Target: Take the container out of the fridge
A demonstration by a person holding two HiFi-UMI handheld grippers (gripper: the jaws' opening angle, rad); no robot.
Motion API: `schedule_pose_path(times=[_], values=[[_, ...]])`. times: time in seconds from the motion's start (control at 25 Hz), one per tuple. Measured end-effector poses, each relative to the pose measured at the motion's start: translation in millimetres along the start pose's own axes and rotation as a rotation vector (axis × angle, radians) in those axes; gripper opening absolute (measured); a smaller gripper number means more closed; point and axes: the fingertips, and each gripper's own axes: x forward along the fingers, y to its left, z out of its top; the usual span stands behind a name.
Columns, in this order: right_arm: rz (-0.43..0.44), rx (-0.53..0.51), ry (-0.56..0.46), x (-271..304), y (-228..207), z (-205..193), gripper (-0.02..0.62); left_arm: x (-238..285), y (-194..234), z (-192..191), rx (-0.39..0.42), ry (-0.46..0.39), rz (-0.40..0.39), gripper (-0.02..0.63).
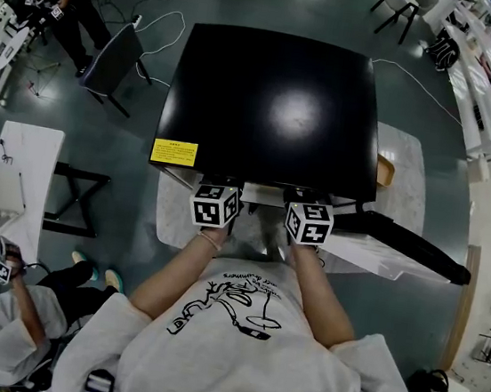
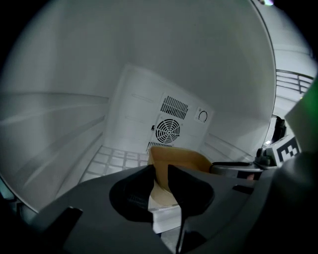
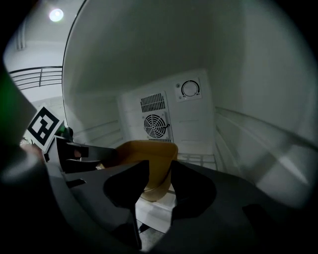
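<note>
Overhead, fridge (image 1: 275, 105) hides container (image 2: 180, 158), left gripper (image 2: 161, 172) pinching its wall

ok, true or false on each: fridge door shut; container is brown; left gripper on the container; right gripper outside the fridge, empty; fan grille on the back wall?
1. The fridge door is shut. False: it stands open.
2. The container is brown. True.
3. The left gripper has the container's wall between its jaws. True.
4. The right gripper is outside the fridge, empty. False: it is inside, jaws on the container's rim.
5. A fan grille sits on the back wall. True.
</note>
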Motion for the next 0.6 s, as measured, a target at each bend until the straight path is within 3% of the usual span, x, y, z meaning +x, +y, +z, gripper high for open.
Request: schedule_pose_path(times=[0.6], values=[[0.019, -0.015, -0.010, -21, 13, -2, 0.130, -26, -5, -13, -0.024, -0.010, 0.007, 0.098]])
